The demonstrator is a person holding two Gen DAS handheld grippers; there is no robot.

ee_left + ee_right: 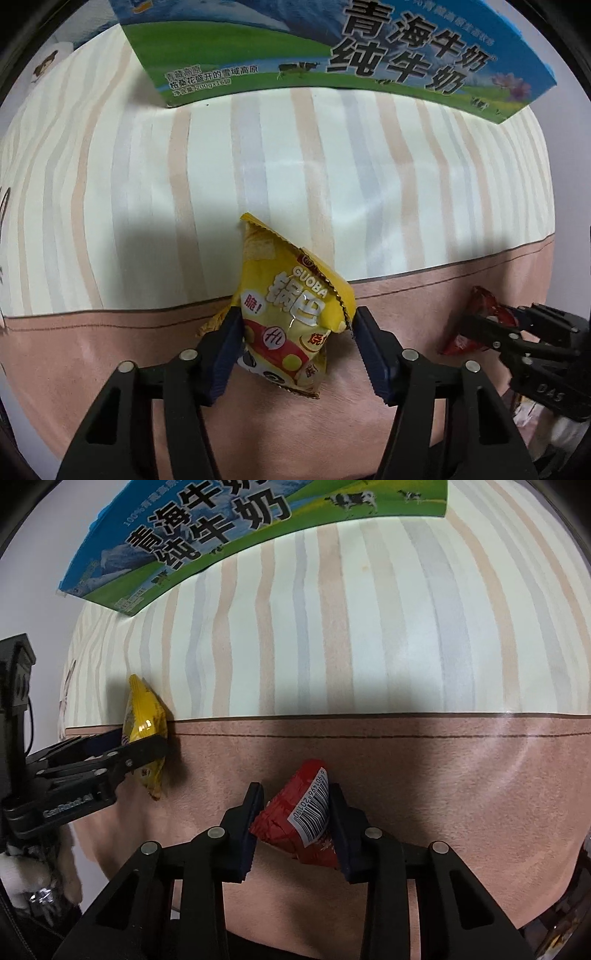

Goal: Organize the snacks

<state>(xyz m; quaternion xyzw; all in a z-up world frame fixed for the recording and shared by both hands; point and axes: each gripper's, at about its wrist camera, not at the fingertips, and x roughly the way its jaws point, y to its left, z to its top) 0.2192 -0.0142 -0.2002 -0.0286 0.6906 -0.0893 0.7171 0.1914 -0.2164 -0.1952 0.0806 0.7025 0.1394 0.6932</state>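
— What is gripped in the left view?
— A yellow snack bag is clamped by the left gripper over the striped cloth.
— And the right view?
— A red packet is pinched by the right gripper, below the milk carton.

A soft bed cover fills the view. It is cream with thin pink and gray stripes, and the near part is plain pink. A pale wall stands behind it. Dark shadows fall on the cloth
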